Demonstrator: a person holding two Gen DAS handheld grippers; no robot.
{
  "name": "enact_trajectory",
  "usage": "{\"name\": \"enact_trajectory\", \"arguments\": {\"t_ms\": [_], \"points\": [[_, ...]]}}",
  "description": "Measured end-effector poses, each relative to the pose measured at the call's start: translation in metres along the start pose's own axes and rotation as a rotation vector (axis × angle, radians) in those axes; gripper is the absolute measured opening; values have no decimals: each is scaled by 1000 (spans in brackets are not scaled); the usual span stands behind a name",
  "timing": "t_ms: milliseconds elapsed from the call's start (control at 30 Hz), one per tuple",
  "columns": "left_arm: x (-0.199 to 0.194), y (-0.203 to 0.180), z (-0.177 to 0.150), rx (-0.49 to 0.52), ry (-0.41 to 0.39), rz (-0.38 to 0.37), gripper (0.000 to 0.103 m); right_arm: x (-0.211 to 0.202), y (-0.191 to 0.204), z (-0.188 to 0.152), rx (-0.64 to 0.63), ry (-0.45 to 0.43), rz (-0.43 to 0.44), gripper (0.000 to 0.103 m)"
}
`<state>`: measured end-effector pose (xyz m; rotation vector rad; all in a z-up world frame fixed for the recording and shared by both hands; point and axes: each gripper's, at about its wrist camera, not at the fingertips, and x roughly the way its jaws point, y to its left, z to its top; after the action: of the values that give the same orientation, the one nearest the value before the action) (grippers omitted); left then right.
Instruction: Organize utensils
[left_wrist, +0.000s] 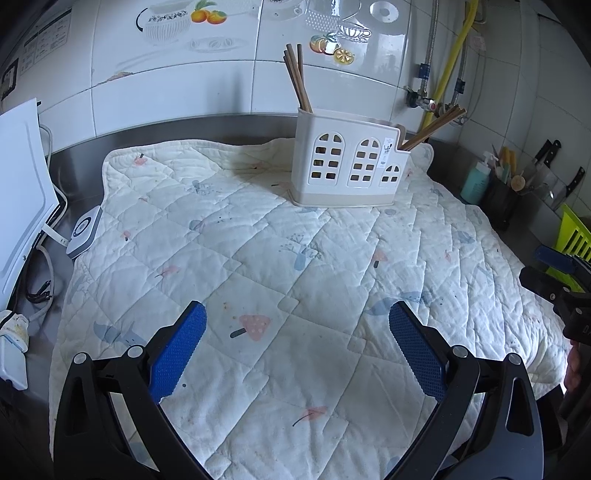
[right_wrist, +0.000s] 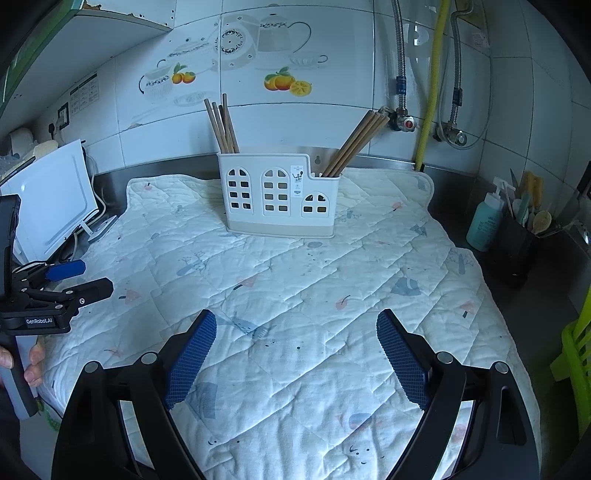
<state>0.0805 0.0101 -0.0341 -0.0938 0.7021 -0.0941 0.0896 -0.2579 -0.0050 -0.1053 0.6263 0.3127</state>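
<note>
A white house-shaped utensil holder (left_wrist: 351, 166) (right_wrist: 280, 195) stands at the back of a quilted white mat (left_wrist: 258, 280) (right_wrist: 295, 295). Several wooden chopsticks (left_wrist: 297, 79) (right_wrist: 221, 127) stand in its left compartment, and several more (left_wrist: 434, 129) (right_wrist: 354, 144) lean out of its right compartment. My left gripper (left_wrist: 297, 314) is open and empty above the mat's front part; it also shows at the left edge of the right wrist view (right_wrist: 79, 278). My right gripper (right_wrist: 295, 321) is open and empty above the mat; it also shows at the right edge of the left wrist view (left_wrist: 543, 264).
A white appliance (left_wrist: 22, 199) (right_wrist: 55, 199) and cables sit at the left. At the right stand a teal bottle (left_wrist: 474, 181) (right_wrist: 484, 221), a black holder with tools (right_wrist: 517, 243), knives (left_wrist: 546, 155) and a green rack (left_wrist: 574, 236) (right_wrist: 576, 354). A tiled wall with pipes lies behind.
</note>
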Motion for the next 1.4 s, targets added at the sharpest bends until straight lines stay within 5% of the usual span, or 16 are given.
{"name": "enact_trajectory", "arguments": {"t_ms": [1400], "points": [[-2, -6, 1, 14, -4, 6, 98, -2, 0, 1, 4, -5, -2, 86]]}}
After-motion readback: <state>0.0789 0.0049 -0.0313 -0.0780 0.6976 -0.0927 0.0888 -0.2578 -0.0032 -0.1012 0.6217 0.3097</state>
